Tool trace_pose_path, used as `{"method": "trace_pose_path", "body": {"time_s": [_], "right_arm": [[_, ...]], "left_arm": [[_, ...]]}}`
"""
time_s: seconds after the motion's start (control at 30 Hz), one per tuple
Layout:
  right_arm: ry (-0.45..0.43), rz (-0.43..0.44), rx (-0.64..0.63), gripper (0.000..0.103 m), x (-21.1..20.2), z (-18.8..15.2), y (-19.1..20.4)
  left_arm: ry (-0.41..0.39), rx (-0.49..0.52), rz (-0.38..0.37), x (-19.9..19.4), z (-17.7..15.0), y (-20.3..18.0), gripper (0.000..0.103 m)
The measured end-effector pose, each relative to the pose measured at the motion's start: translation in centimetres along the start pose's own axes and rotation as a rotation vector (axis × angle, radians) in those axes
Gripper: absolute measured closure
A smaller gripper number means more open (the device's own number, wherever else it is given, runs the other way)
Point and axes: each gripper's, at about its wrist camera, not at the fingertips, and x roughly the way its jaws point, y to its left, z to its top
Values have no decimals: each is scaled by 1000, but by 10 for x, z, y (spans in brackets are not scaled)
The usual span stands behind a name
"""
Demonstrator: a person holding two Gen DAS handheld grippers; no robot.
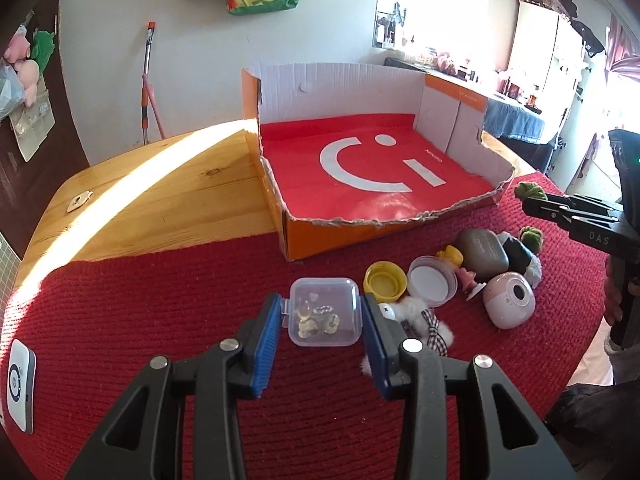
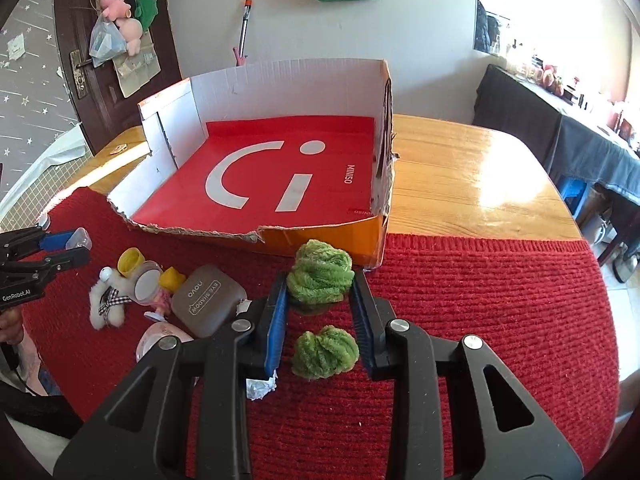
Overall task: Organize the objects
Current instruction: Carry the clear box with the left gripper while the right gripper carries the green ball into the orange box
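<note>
Small clear plastic box (image 1: 324,311), square with rounded corners and a snap lid, sits on the red knitted mat (image 1: 160,300) in front of the open orange cardboard tray (image 1: 384,148), whose floor is lined with a red sheet bearing a white smile mark. Through the lid you can see a few pale, glassy trinkets inside. Your left gripper (image 1: 322,314) has its blue-padded fingers (image 1: 266,344) on either side of that box, closed in against its two sides; the box still rests on the mat as far as you can tell.

To the tray's near side lies the loose pile: a yellow plastic cap (image 1: 385,281), a round clear-rimmed jar lid (image 1: 432,285), a grey-brown eye shadow case (image 2: 208,300), a pink and white round gadget (image 1: 509,304), a white fluffy plush with a checked bow (image 2: 107,300) and a small yellow-haired doll figure (image 2: 170,284).

Your right gripper (image 2: 320,276) holds a fuzzy green yarn pompom (image 2: 320,272) clamped between its fingertips, just in front of the tray's torn near wall. A second green pompom (image 2: 325,354) lies on the mat lower between the same fingers, not touching them. A crumpled bit of white paper (image 2: 261,387) sits beside the left finger
</note>
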Motion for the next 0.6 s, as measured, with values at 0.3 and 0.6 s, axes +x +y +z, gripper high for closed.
{"method": "trace_pose_path", "body": {"time_s": [0.3, 0.6], "right_arm": [[-28, 10, -5, 75, -9, 6, 1], [-66, 33, -49, 75, -13, 41, 3]], "left_arm": [[-55, 25, 11, -16, 15, -8, 62], [-76, 85, 19, -6, 63, -22, 62]]}}
